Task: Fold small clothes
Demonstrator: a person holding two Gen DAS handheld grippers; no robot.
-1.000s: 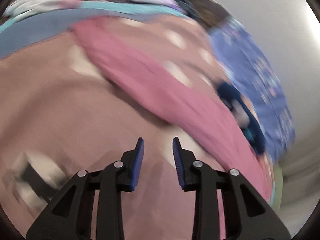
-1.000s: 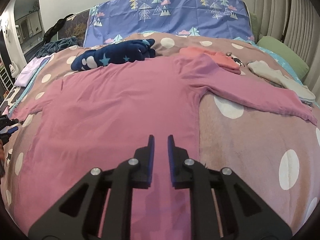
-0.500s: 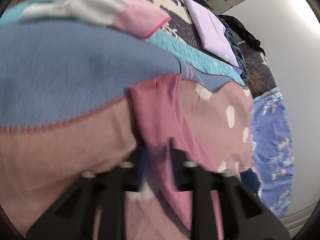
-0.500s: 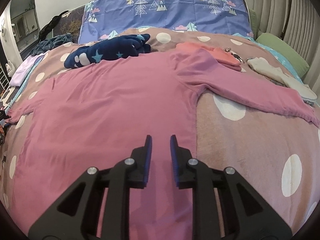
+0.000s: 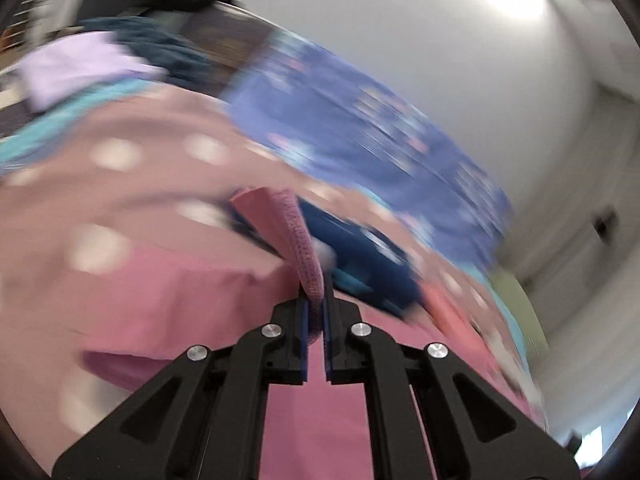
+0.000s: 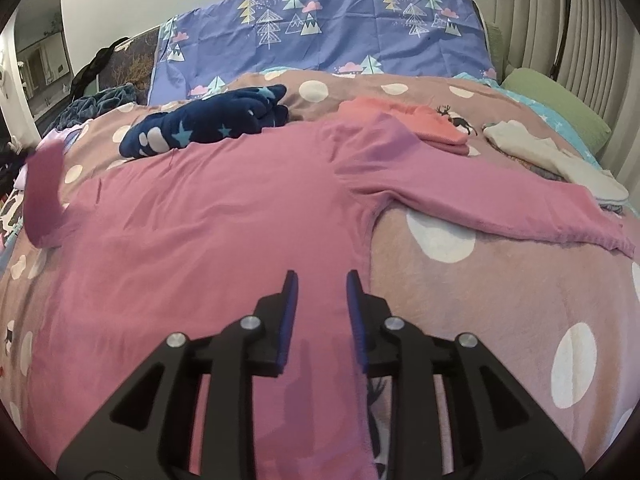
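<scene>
A pink long-sleeved top (image 6: 224,216) lies spread flat on the dotted bedspread (image 6: 500,288). My left gripper (image 5: 315,308) is shut on the cuff of its left sleeve (image 5: 298,240), which stands up between the blue pads. In the right wrist view that lifted sleeve (image 6: 42,196) rises at the far left, blurred. My right gripper (image 6: 320,296) hovers low over the top's lower body; its jaws are opening and the pads press on nothing. The right sleeve (image 6: 500,204) lies stretched out flat to the right.
A navy star-print garment (image 6: 204,124) lies behind the top. An orange-pink garment (image 6: 412,120) and a cream one (image 6: 552,156) lie at the back right. A blue tree-print pillow (image 6: 328,32) and a green cushion (image 6: 556,100) stand at the bed's head. A lilac folded cloth (image 5: 76,68) lies far left.
My left gripper closed on the sleeve cuff and swung it up and inward over the top. My right gripper's jaws have spread wider while staying in place.
</scene>
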